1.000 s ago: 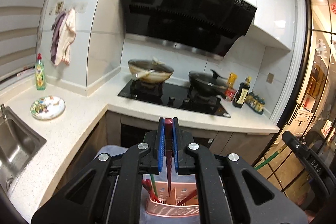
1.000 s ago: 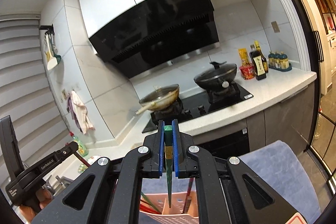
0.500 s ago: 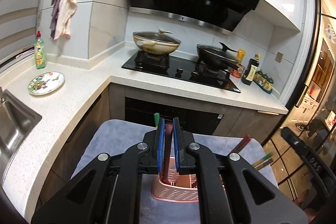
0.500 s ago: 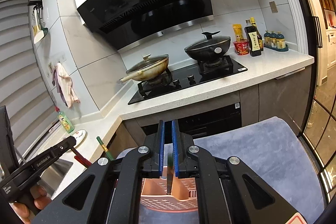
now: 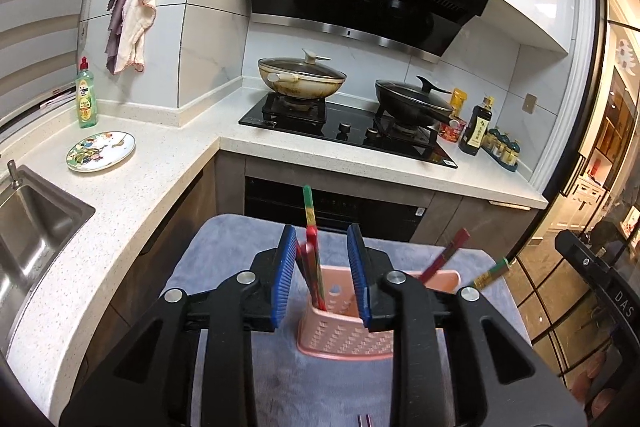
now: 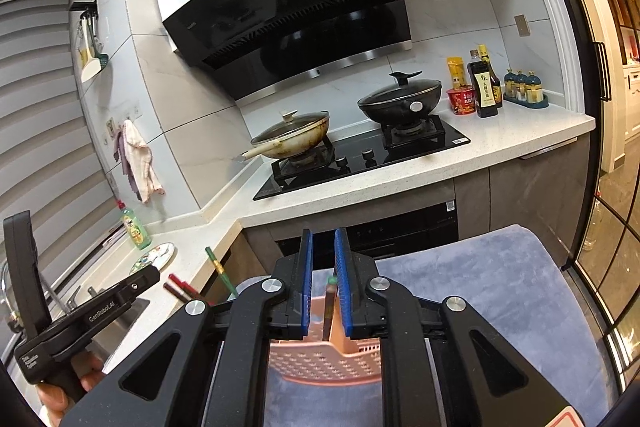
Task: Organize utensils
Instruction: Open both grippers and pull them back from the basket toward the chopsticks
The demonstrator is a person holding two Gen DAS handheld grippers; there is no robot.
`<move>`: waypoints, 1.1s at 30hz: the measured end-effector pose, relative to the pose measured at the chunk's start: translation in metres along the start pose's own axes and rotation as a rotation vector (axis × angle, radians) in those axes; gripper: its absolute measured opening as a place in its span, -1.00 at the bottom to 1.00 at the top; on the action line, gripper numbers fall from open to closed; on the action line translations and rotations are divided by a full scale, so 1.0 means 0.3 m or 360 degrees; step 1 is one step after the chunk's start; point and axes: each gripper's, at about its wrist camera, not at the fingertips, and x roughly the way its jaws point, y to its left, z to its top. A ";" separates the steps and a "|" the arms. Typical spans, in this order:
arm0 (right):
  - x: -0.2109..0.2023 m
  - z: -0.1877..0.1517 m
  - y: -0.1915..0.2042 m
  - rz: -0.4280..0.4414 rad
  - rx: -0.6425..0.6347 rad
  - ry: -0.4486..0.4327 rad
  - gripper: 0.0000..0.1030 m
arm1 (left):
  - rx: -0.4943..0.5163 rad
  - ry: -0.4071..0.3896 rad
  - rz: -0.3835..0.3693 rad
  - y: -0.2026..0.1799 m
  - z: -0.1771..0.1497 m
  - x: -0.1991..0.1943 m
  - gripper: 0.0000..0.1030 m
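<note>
A pink perforated utensil basket (image 5: 344, 331) stands on a grey-blue cloth (image 5: 240, 259). It also shows in the right wrist view (image 6: 324, 363). Red and green chopsticks (image 5: 314, 267) stand in its left end, others (image 5: 444, 259) lean out on the right. My left gripper (image 5: 322, 275) is open above the basket, the red chopsticks free between its blue pads. My right gripper (image 6: 322, 283) is slightly open around a dark green chopstick (image 6: 329, 307) standing in the basket. Whether the pads touch it is unclear.
A white counter (image 5: 132, 187) runs left with a sink (image 5: 28, 227), a patterned plate (image 5: 100, 151) and a green soap bottle (image 5: 86, 95). A hob with two lidded pans (image 5: 302, 79) and sauce bottles (image 5: 476, 127) is behind. The other handheld gripper (image 6: 80, 315) is at left.
Both grippers have opened and let go of their chopsticks, which now stand in the basket. Both cameras have tilted down and drawn back from the basket.
</note>
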 end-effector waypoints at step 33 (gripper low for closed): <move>-0.349 -0.905 0.017 0.0006 -0.0284 0.0828 -0.34 | 0.0131 0.0623 0.0117 0.082 -0.805 -0.206 -0.10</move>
